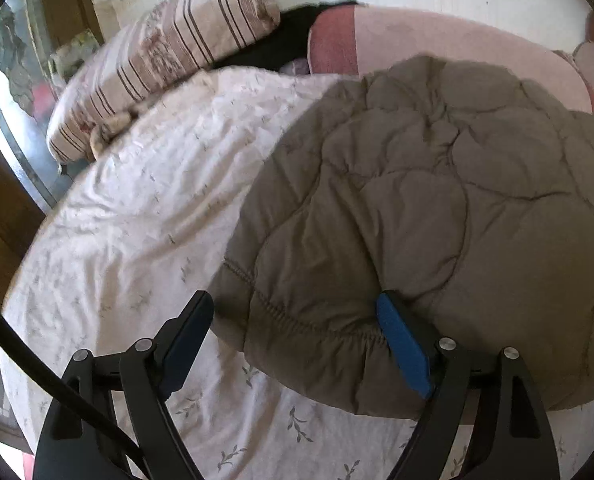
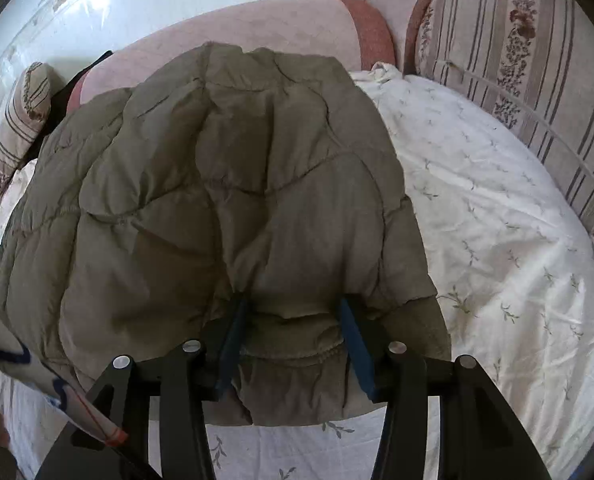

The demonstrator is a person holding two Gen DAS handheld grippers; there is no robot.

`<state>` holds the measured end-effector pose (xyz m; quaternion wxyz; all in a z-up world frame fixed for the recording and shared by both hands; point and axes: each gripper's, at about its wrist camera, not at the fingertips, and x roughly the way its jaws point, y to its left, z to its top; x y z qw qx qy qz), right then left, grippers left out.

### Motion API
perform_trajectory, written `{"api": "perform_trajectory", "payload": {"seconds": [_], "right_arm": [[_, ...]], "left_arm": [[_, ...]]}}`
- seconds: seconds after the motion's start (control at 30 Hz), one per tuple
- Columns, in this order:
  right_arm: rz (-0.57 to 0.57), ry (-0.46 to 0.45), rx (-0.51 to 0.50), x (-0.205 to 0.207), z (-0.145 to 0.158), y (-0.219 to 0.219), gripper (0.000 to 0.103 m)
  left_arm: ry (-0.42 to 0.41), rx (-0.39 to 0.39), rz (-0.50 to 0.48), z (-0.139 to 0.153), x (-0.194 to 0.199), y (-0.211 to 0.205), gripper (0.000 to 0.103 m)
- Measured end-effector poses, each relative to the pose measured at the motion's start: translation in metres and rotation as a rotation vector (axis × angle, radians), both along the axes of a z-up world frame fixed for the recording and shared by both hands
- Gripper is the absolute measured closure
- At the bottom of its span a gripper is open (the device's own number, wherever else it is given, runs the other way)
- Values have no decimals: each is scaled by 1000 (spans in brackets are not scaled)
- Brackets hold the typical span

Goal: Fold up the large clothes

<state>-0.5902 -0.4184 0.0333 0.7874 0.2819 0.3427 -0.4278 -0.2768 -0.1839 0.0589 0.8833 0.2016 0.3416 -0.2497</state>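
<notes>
Bed under my cameras, dressed in a white leaf-print sheet [image 1: 137, 208].
On it I see the olive quilted jacket [image 2: 217, 208] at centre, a striped pillow [image 1: 165, 60] at ten o'clock, another striped cushion [image 2: 517, 60] at two o'clock.

Puffy olive-brown quilted jacket [image 1: 437, 208] runs off the right edge in the left view; its hem hides the right gripper's blue pads [image 2: 355, 344].

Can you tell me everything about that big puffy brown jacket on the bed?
The olive-brown quilted puffer jacket looks soft and padded, stitched into puffy panels, with a gathered elastic hem nearest the cameras. It lies folded on the white leaf-print bedsheet. The right gripper straddles its hem; the left gripper stands open around its corner.
</notes>
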Motion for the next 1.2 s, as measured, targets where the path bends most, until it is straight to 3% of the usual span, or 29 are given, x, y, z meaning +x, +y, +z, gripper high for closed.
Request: {"api": "perform_trajectory", "payload": {"seconds": [0.1, 0.2, 0.27, 0.37, 0.5, 0.53, 0.7, 1.0, 1.2], "right_arm": [[-20, -38, -76, -5, 17, 11, 51], [2, -69, -236, -3, 42, 32, 50], [42, -123, -278, 4, 52, 43, 44], [106, -145, -246, 26, 47, 47, 43], [142, -85, -188, 57, 27, 41, 42], [140, -56, -170, 62, 20, 37, 38], [141, -6, -117, 70, 0, 22, 25], [124, -58, -146, 51, 20, 35, 25], [43, -108, -160, 28, 33, 30, 25]], "left_arm": [[-121, -51, -23, 22, -23, 0, 21], [-175, -130, -75, 38, -42, -4, 21], [-170, -157, -120, 41, -54, -14, 21], [-147, -110, -180, 29, -67, -37, 21], [-167, -12, -202, 3, -75, -61, 20], [-165, 2, -207, -2, -74, -65, 20], [-153, 6, -207, -9, -74, -67, 20], [-190, 0, -219, -4, -83, -63, 20], [-180, -4, -217, -3, -82, -62, 20]]}}
